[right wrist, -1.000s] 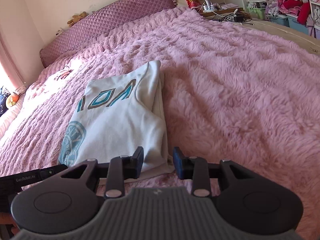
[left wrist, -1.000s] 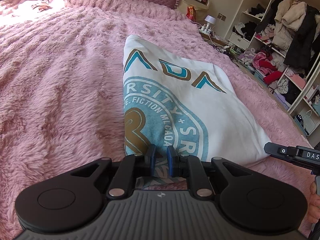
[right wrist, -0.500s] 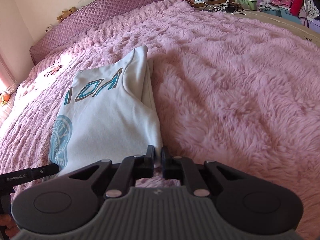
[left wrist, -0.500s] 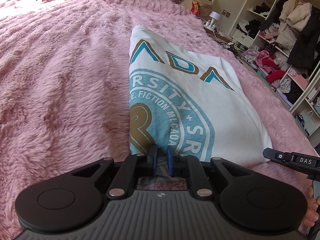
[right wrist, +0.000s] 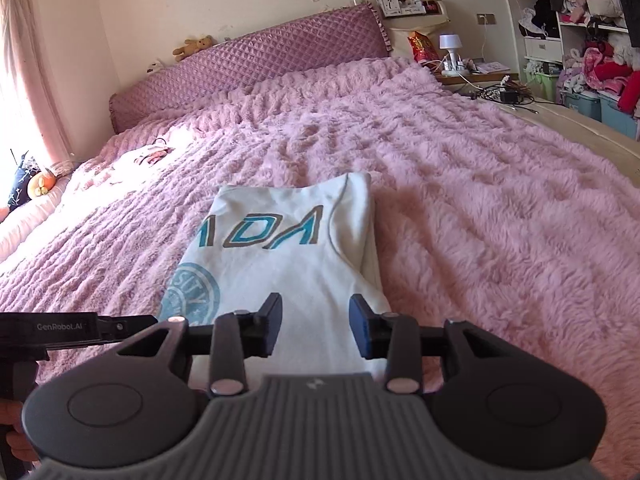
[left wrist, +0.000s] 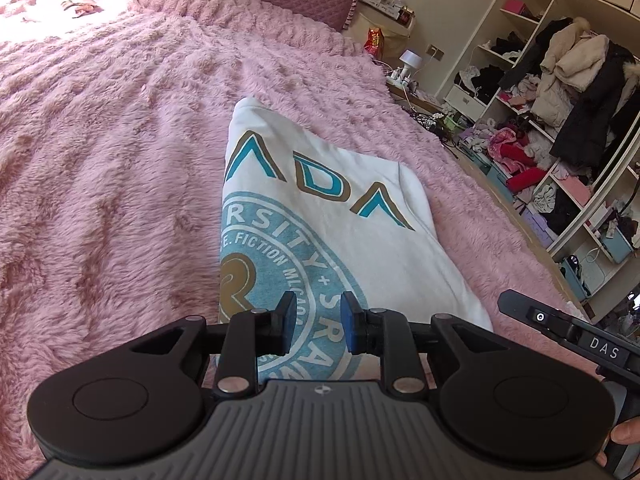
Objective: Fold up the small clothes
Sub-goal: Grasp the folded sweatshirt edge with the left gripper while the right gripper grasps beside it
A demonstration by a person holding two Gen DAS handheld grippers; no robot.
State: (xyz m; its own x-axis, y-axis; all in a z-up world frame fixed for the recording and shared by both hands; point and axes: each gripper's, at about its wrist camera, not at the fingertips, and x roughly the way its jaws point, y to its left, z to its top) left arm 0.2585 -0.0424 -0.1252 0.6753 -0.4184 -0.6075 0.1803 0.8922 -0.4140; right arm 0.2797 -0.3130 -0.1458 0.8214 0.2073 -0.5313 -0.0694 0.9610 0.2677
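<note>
**Both tools parted over the folded shirt**

Left tool [left wrist: 316,322] has its blue-padded jaws standing apart with nothing pinched between them; they have just been opening, and the cloth seen through the gap lies below them, not gripped. Right tool [right wrist: 314,330] is likewise released, its jaws set wider and also just opened, with only fabric showing beneath the gap.

Directly under and ahead of both tools lies the folded white cotton T-shirt with a teal round seal and teal-and-gold lettering [left wrist: 344,240]. Its near hem runs just below the left tool's fingertips, with the seal print right ahead of them. From the right tool, the shirt [right wrist: 288,264] stretches forward and slightly left, its folded-in edge and stacked layers showing along the side ahead of the right-hand finger.

Beside the left tool, on its right, the black body of the other tool shows, with part of a hand [left wrist: 624,440] at the frame edge.

Under the shirt and all around both tools spreads the fluffy pink plush bedspread [left wrist: 120,160]. Farther ahead stands the quilted mauve headboard [right wrist: 248,68], and well off to the right are open white shelves crowded with clothes [left wrist: 560,128].
</note>
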